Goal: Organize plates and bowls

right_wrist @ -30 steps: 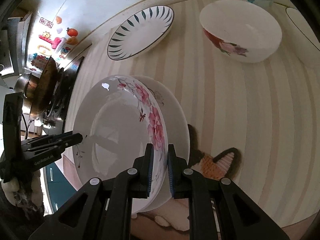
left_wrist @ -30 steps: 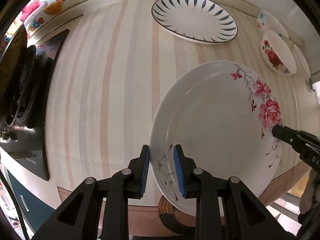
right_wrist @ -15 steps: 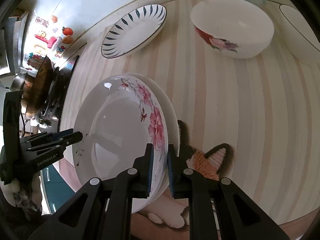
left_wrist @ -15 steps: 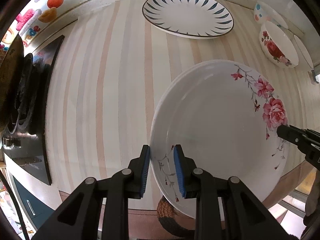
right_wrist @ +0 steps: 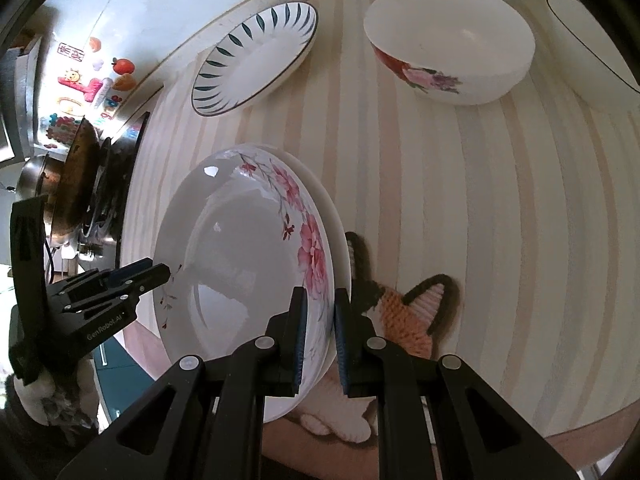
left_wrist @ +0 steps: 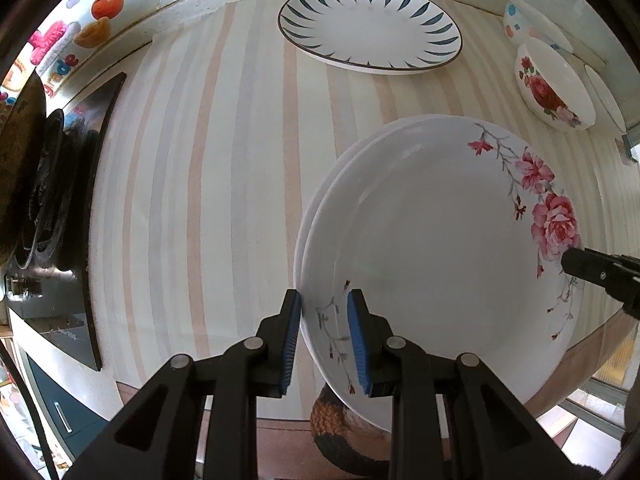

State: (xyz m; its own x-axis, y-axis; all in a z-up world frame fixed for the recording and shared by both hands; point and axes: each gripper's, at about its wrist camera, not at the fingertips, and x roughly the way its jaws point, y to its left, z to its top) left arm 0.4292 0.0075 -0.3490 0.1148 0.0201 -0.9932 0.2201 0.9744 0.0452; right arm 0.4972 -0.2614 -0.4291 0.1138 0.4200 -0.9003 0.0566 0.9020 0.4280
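Two grippers, left (left_wrist: 324,340) and right (right_wrist: 319,336), clench opposite rims of white rose-patterned ceramic plate (left_wrist: 440,248); glazed, slippery, breakable.

I see a white plate (left_wrist: 432,248) with pink roses, a white plate with dark blue leaf strokes (left_wrist: 370,26), a rose-printed white bowl (right_wrist: 450,42) — all on a tablecloth (left_wrist: 208,184) striped cream, peach and grey.
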